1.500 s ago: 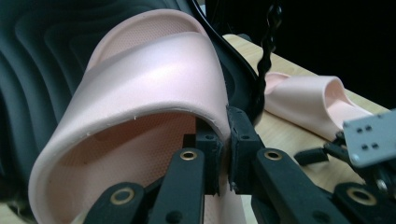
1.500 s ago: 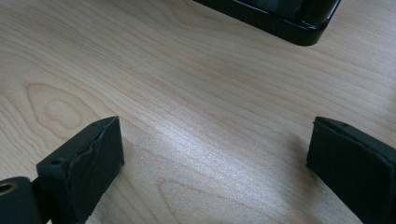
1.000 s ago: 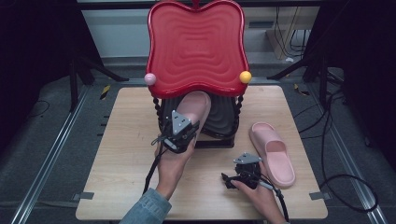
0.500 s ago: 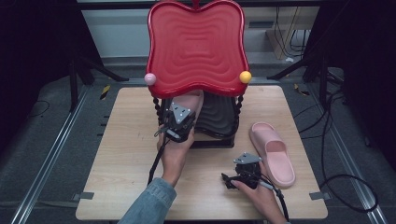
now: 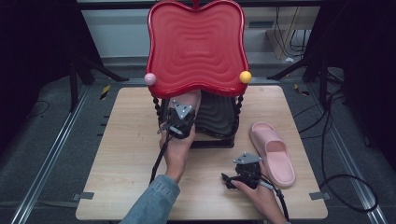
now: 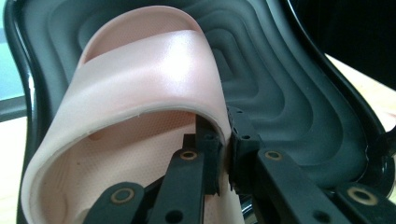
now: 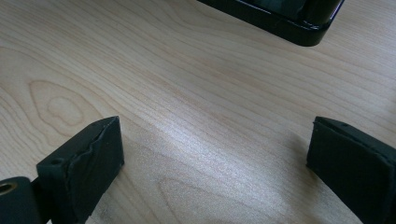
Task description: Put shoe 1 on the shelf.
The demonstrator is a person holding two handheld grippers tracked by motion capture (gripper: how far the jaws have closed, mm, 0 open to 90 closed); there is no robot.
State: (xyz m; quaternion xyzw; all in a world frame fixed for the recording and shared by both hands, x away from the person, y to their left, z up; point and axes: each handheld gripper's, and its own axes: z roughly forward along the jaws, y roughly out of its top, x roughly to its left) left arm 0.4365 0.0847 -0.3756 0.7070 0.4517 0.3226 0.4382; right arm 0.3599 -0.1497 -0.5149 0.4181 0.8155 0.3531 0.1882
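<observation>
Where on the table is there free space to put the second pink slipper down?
The wooden table is bare left of the black tray, and along the front edge between both hands. It is crowded around the tray stand and at the right, where the other slipper lies.

Even, soft light from above on the counter (image 5: 121,154); dark at both sides of the high view. White glare on the pink slipper (image 6: 154,79) strap and on the wood. Slightly blurred close tool parts.

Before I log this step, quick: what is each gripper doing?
Left gripper: closed on the strap edge of the pink slipper over the black tray.
Right gripper: open, holding nothing, above the table.
</observation>
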